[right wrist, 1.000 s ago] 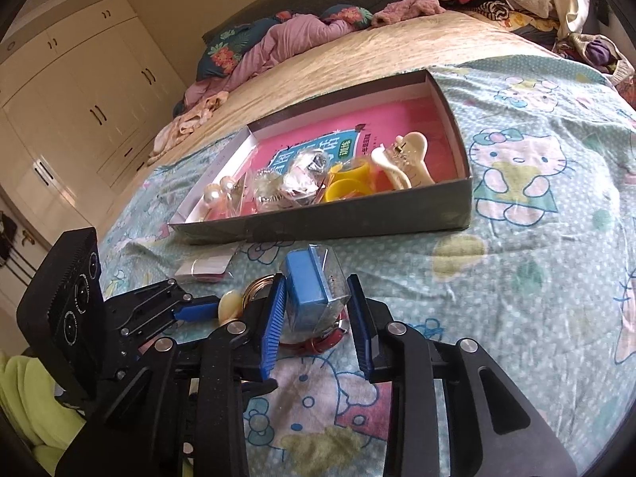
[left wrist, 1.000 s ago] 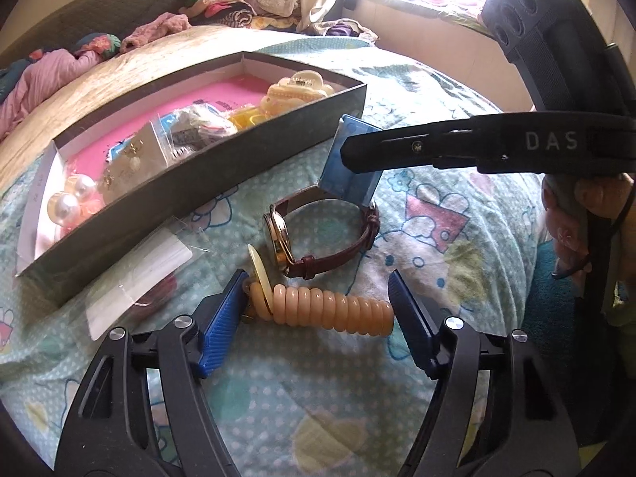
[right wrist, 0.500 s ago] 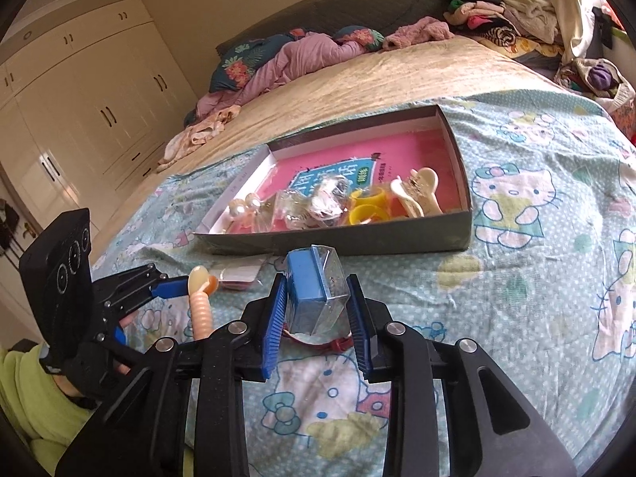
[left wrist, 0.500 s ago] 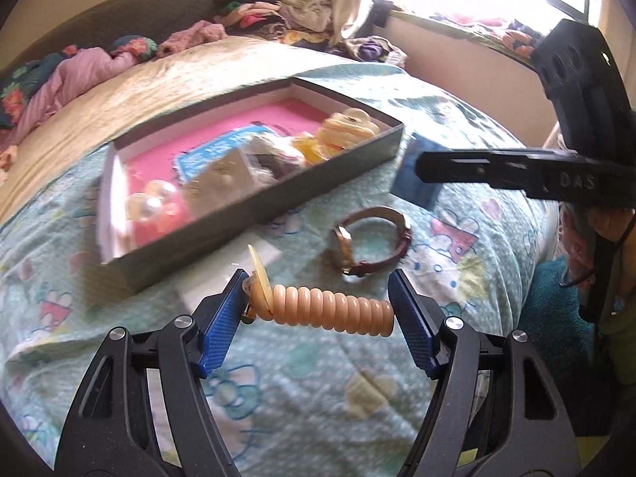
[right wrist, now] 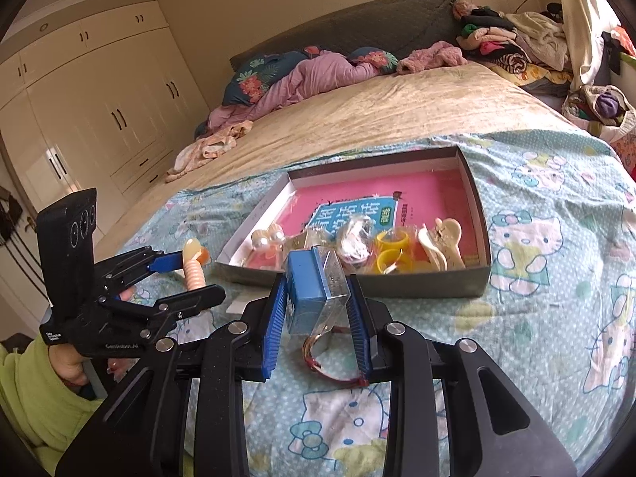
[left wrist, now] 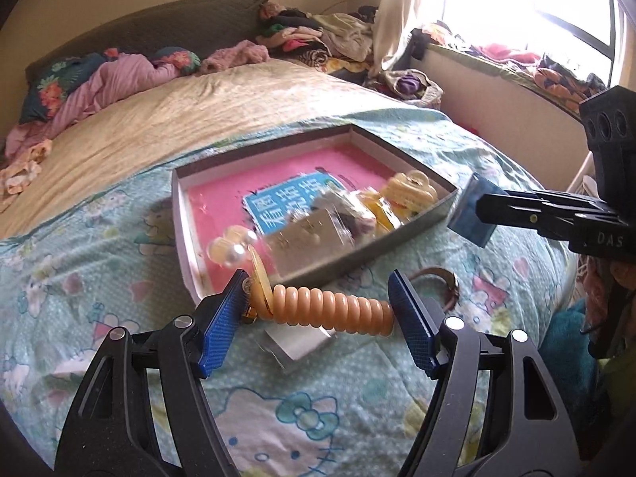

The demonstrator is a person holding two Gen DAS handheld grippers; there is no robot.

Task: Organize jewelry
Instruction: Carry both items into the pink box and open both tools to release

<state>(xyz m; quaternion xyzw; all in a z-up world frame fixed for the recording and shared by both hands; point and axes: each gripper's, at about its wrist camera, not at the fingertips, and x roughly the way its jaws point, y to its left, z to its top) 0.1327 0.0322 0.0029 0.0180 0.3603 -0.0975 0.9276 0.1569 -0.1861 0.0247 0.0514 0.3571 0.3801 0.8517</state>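
My left gripper [left wrist: 318,314] is shut on an orange spiral hair coil [left wrist: 330,310] and holds it above the bedspread, just in front of the grey box [left wrist: 357,258]; the coil also shows in the right wrist view [right wrist: 193,268]. My right gripper [right wrist: 318,314] is shut on a small clear case with a blue insert [right wrist: 314,290], held above a brown-strap watch [right wrist: 330,361] and short of the box [right wrist: 397,284]. The box has a pink lining and holds pearl pieces [left wrist: 232,248], earring cards, yellow rings [right wrist: 391,240] and a cream claw clip [right wrist: 441,240].
A white packet [left wrist: 298,342] lies on the Hello Kitty bedspread under the coil. The watch [left wrist: 441,282] lies right of it. Clothes are piled at the head of the bed [right wrist: 318,75] and by the window [left wrist: 330,35]. Wardrobes [right wrist: 79,119] stand at the left.
Both grippers have risen and pulled back from the bedspread with their loads. The left gripper lifted the coil off the bed; the box now sits farther below and ahead in both views.
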